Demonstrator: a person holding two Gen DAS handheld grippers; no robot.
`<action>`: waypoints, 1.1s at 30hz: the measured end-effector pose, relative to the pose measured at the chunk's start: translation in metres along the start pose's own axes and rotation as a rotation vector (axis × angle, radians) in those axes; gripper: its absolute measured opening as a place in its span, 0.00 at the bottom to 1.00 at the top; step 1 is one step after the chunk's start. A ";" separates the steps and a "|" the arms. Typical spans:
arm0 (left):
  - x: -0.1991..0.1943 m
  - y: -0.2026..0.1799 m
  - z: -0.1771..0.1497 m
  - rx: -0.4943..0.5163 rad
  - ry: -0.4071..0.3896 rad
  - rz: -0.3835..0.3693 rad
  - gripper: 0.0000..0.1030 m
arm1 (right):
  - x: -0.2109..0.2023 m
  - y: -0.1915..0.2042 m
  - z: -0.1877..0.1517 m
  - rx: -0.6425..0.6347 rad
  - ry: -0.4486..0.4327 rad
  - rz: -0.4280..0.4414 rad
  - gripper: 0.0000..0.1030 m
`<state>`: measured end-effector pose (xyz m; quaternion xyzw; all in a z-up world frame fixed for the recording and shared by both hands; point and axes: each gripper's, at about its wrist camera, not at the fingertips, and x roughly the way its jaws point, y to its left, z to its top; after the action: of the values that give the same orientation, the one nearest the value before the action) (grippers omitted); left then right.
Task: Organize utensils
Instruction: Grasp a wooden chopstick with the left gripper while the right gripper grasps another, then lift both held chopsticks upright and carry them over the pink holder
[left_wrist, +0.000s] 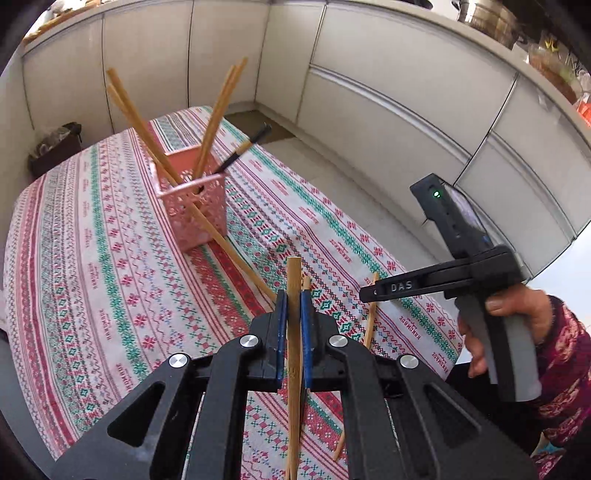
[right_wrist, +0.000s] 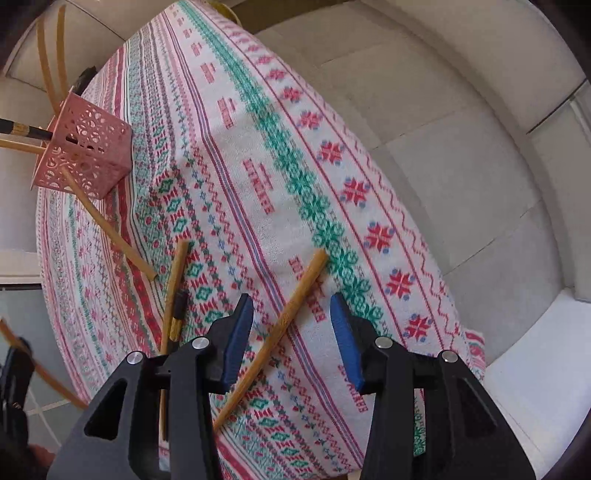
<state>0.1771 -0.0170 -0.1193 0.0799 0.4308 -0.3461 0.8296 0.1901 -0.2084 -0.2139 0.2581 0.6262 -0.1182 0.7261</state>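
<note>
The bamboo chopstick (left_wrist: 294, 325) is clamped between the left gripper (left_wrist: 294, 314)'s jaws, lifted well short of the pink basket (left_wrist: 195, 210). Tilt it tip-down over the basket's mouth before letting go. The right gripper (right_wrist: 291, 332) stands apart over another chopstick (right_wrist: 273, 336), seemingly not yet touching it.

Woven cloth tablecloth (left_wrist: 110, 280), matt, with stitched-looking bands. Perforated pink plastic basket (left_wrist: 195, 214), upper left of centre, faintly glossy. Pale wooden chopsticks (left_wrist: 218, 110), smooth, matt. Left gripper (left_wrist: 294, 317): matt black plastic, blue ribbed pads, polished metal pins. Glossy white cabinet fronts (left_wrist: 388, 122), upper right.
</note>
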 end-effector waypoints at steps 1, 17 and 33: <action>-0.007 0.004 0.001 -0.007 -0.018 0.002 0.06 | 0.002 0.005 0.000 -0.005 -0.013 -0.029 0.43; -0.074 0.046 0.001 -0.163 -0.258 -0.006 0.06 | -0.044 0.063 -0.049 -0.224 -0.577 0.033 0.07; -0.140 0.030 0.021 -0.207 -0.578 0.107 0.06 | -0.221 0.057 -0.101 -0.271 -1.156 0.299 0.07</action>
<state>0.1556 0.0668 -0.0028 -0.0841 0.2051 -0.2646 0.9385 0.0913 -0.1414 0.0050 0.1426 0.0973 -0.0549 0.9835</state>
